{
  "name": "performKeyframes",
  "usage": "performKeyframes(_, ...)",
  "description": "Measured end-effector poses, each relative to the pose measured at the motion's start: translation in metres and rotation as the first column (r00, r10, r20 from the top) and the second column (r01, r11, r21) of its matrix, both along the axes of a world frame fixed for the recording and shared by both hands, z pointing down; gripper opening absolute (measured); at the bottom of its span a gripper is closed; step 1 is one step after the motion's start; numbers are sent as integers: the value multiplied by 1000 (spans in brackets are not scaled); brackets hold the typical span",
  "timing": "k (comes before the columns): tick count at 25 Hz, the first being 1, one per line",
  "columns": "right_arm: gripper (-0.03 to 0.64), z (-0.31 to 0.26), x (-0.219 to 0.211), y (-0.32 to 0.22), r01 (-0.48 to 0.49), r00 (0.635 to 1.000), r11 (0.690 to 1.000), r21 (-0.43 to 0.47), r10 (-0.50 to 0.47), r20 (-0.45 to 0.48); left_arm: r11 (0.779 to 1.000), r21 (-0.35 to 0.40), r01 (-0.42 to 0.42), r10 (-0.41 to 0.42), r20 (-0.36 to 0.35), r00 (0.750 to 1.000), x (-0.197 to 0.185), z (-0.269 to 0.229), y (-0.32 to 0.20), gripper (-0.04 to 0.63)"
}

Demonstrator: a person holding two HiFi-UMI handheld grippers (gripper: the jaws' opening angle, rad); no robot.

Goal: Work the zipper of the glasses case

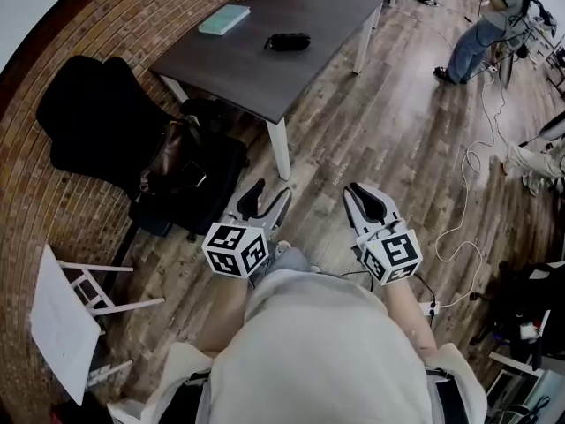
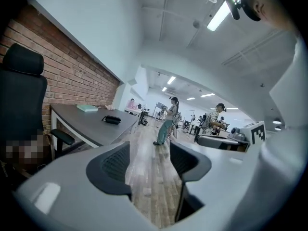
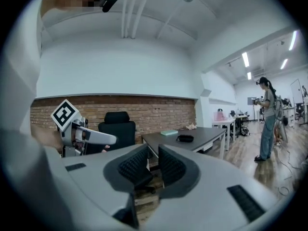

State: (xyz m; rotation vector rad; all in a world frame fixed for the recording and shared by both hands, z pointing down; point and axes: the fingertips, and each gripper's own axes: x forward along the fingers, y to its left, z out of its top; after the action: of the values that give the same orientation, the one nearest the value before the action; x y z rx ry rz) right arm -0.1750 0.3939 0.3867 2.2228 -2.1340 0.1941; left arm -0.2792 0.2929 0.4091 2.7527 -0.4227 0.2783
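Glasses case (image 1: 288,41) lies crosswise on the table (image 1: 256,78), well ahead, nearer the wide-open empty left gripper (image 1: 265,193) than the right gripper (image 1: 366,197), whose empty jaws stand barely apart.

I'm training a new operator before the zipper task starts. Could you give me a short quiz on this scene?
1. True or false: the small black oval glasses case lies on the dark grey rectangular table, and neither gripper holds it.
2. Compare the left gripper and the right gripper. Whose jaws stand wider apart? A) left B) right C) both alike
3. What else lies on the table, between the case and the brick wall?

Key:
1. True. Both grippers are empty and well short of the table.
2. A. The right jaws show only a narrow gap.
3. A flat pale teal book.
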Motion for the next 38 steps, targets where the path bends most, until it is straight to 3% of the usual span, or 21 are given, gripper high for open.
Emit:
performKeyframes(5,260,1,-4,-6,30,999,1000,-4,-30,18,999,-19,-32,32,-10,999,2,-2,5,332)
performKeyframes(10,337,6,6,-14,22,998,1000,16,-23,60,999,-27,-38,37,-19,999,13,-1,-3,353)
performKeyframes(20,348,25,60,-82,35,996,999,-38,-32,80,996,-83,-21,19,-20,1000,71,17,-80,351)
performKeyframes(30,348,-3,150,-209,1,999,1000,-17,0,38,996,-53,-74,72,-31,997,167,-8,-212,351)
performKeyframes(38,347,-14,195,-303,-2,1000,1000,-2,2,24,994,-40,-97,96,-37,995,220,-17,-304,351)
